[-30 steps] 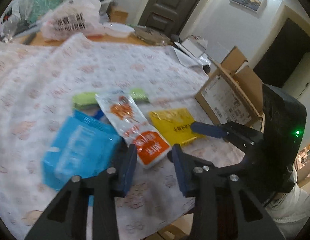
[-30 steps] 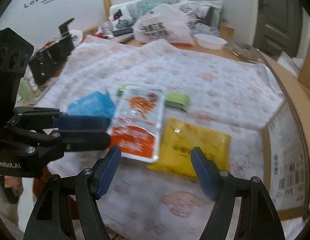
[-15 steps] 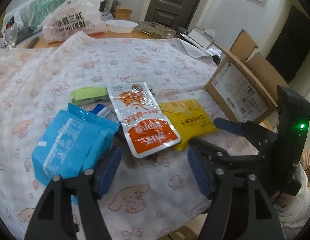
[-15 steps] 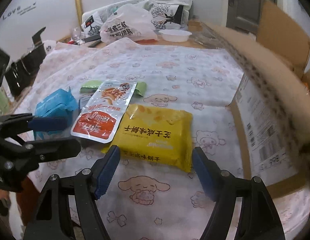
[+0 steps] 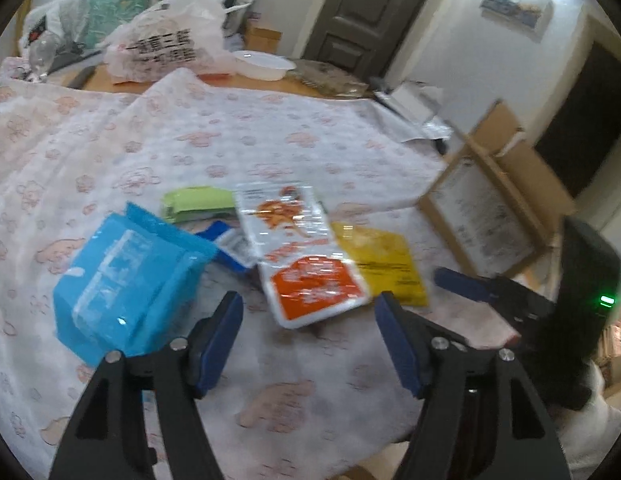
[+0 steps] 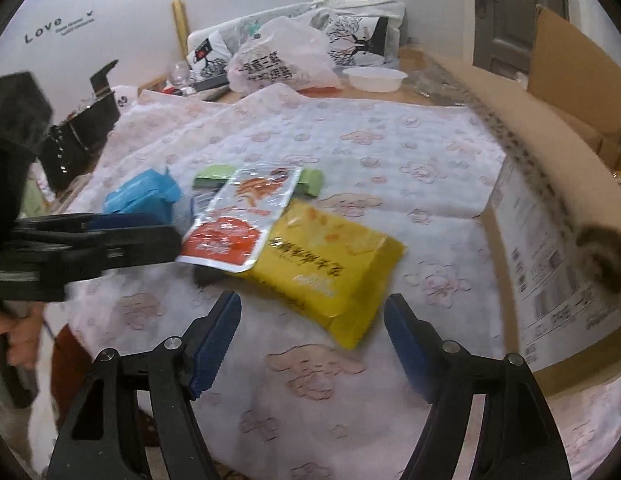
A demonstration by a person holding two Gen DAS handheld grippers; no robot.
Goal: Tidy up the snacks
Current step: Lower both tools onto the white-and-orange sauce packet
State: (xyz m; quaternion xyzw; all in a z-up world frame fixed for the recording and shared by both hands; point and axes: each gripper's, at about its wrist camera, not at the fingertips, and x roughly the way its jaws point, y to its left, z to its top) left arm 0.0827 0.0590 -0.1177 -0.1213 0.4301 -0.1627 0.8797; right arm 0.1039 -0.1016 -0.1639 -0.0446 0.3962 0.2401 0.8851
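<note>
The step in hand looks like choosing a first snack. The yellow packet (image 6: 330, 268) lies on the patterned cloth (image 6: 350, 136), at 12 o'clock from the right gripper (image 6: 312, 346), whose fingers stand apart and empty. The left gripper (image 5: 308, 344), also spread and empty, faces the orange pouch (image 5: 306, 256). Both tilt downward. Next, one must probably descend over a packet and carry it toward the cardboard box (image 6: 558, 240) at 3 o'clock.

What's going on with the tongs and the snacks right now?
Both tongs open, empty: left tongs, right tongs. Yellow snack bag ahead, orange-and-white pouch overlapping its edge. Cardboard box alongside.
</note>
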